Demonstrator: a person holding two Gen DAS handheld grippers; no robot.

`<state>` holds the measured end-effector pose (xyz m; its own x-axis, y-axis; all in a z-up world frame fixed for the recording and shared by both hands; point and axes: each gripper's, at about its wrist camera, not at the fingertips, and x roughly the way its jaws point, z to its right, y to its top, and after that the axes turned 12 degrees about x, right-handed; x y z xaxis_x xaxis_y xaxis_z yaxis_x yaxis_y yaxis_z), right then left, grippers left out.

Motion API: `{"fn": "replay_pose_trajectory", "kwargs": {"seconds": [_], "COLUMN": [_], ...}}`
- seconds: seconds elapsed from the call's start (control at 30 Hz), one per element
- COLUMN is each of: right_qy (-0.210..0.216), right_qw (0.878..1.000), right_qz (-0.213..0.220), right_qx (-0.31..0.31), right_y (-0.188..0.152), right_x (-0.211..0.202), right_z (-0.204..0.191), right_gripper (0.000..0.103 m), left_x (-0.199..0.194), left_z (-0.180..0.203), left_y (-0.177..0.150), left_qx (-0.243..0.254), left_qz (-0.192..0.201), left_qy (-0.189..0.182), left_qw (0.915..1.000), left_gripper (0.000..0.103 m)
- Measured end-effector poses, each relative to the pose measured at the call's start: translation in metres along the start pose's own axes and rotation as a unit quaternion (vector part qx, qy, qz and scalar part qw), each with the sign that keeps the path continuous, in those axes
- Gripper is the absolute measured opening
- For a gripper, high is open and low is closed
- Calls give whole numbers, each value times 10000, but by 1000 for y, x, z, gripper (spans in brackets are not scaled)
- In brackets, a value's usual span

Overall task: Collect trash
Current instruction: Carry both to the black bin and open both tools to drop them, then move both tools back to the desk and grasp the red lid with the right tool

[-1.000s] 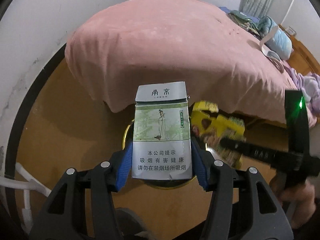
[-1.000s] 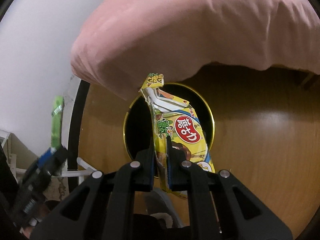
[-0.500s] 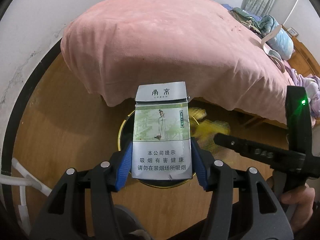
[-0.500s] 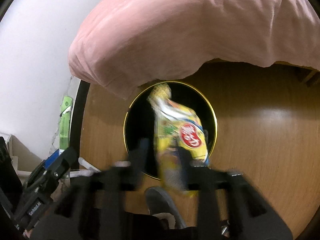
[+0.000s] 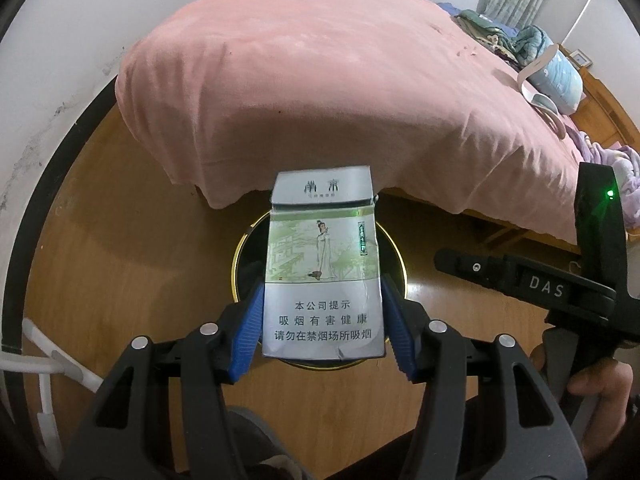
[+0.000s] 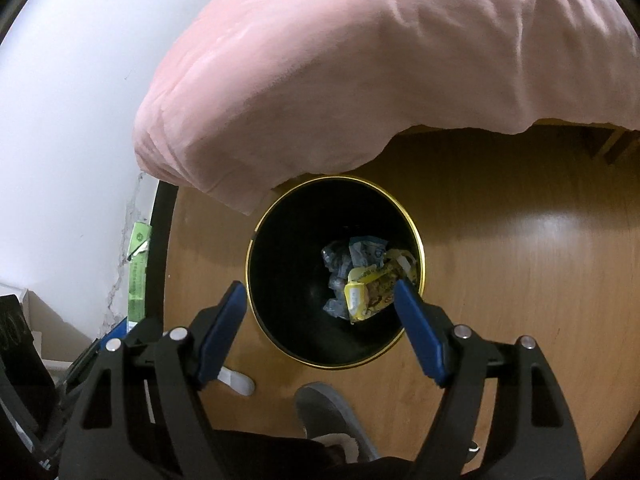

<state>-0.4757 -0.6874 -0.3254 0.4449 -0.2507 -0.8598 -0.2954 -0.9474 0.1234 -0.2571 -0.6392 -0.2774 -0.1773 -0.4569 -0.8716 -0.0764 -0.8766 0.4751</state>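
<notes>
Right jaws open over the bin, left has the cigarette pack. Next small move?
Probably open the left gripper: the cigarette pack it grips hangs over the black bin, where the yellow wrapper already lies, and the right gripper is open and empty.

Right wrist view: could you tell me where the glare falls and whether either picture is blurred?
Right wrist view: sharp, a soft glare patch on the wooden floor right of the bin. Left wrist view: sharp too, the cigarette pack print legible; fisheye bends the bed.
</notes>
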Motion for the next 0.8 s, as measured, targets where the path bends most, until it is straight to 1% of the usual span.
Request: {"fn": "replay_pose_trajectory", "kwargs": {"seconds": [0.07, 0.27, 0.33, 0.4, 0.43, 0.47, 0.5, 0.53, 0.57, 0.6, 0.63, 0.7, 0.77, 0.8], "right_qy": [-18, -80, -142, -197, -237, -260, -263, -250, -216, -201, -155, 61, 336, 493], "right_qw": [10000, 9999, 9998, 9996, 9995, 9993, 9990, 9985, 9972, 9956, 9931, 9858, 9746, 9696], "right_qz": [2, 34, 57, 66, 61, 68, 103, 185, 340, 498, 675, 1001, 1254, 1311], "right_qx": [-12, -94, -153, -190, -210, -262, -339, -459, -623, -774, -942, -1350, -1822, -2004], "right_y": [0, 0, 0, -1, -1, -1, 0, 1, 2, 2, 1, -5, -19, -26], "right_x": [1, 2, 1, 0, -2, -5, -9, -16, -27, -37, -50, -78, -107, -119], "right_z": [0, -1, -3, -5, -7, -12, -19, -28, -41, -53, -68, -103, -145, -164], "right_gripper": [74, 74, 74, 75, 77, 77, 77, 79, 81, 86, 88, 89, 90, 91], "left_x": [0, -2, -7, -16, -20, -31, -42, -54, -73, -91, -116, -156, -211, -234], "left_z": [-1, -2, -3, -4, -5, -5, -5, -5, -4, -3, -3, -5, -13, -19], "left_y": [-1, -1, -2, -5, -5, -7, -7, -8, -10, -11, -12, -14, -21, -27], "left_qx": [-28, -41, -7, 22, 21, 42, 80, 125, 207, 287, 384, 464, 437, 410], "left_qz": [-3, -25, 45, 96, 84, 77, 148, 256, 438, 565, 701, 915, 1132, 1248], "left_qy": [35, 74, 96, 267, 321, 411, 470, 530, 647, 748, 850, 944, 1251, 1372], "left_qw": [10000, 10000, 9999, 9996, 9994, 9991, 9988, 9982, 9967, 9952, 9932, 9902, 9847, 9818], "left_gripper": [69, 71, 77, 85, 86, 88, 91, 93, 93, 94, 95, 96, 96, 96]}}
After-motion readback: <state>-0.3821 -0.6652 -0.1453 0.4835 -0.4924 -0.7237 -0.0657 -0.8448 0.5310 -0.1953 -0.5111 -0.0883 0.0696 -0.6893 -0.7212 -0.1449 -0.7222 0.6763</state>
